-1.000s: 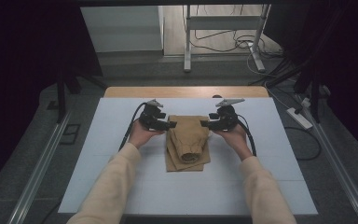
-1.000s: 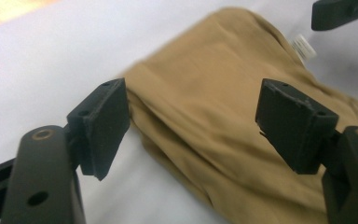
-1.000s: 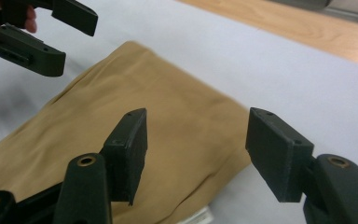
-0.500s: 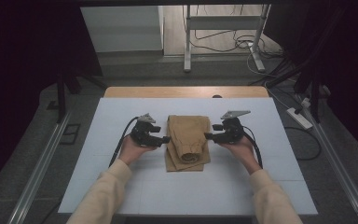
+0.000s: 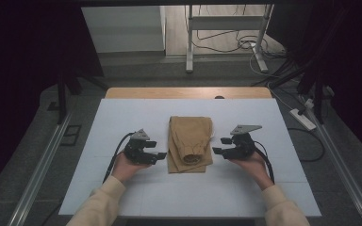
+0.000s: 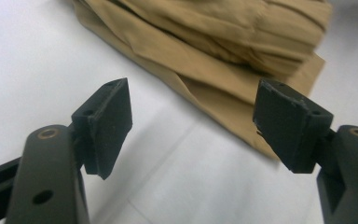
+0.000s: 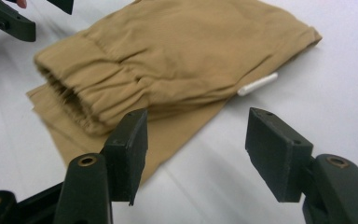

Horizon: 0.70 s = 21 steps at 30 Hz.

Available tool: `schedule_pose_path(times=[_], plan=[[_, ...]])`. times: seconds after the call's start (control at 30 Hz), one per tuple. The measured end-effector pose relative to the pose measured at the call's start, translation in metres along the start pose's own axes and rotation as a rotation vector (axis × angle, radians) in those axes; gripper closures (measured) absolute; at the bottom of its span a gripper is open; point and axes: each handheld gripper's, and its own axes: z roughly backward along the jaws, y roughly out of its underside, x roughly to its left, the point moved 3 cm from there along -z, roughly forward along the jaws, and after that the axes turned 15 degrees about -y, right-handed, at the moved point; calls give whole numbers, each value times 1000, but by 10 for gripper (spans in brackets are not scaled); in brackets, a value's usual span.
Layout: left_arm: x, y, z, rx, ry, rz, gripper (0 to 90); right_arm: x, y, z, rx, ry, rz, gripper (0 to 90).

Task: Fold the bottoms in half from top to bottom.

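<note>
Tan folded garment (image 5: 190,143), elastic cuff on top, small white tag (image 7: 257,84)

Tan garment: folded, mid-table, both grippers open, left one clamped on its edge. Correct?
Not quite. The left gripper isn't clamped on the tan garment; in the left gripper view its jaws stand open and apart from the cloth. The rest holds: folded, mid-table, right gripper open too.

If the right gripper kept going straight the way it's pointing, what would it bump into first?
Most likely the folded tan trousers. The right gripper is open and aims across the white table at their gathered waistband side. Depth is hard to judge, so its fingers might brush the flat bottom layer first.
</note>
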Motion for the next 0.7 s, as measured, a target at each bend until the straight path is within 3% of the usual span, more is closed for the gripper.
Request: schedule_pose_path(times=[0.3, 0.7], plan=[[-10, 23, 18, 21, -13, -9, 278, 14, 23, 17, 14, 3, 5, 395], [-4, 43, 37, 14, -25, 27, 278, 25, 47, 36, 15, 3, -15, 393]])
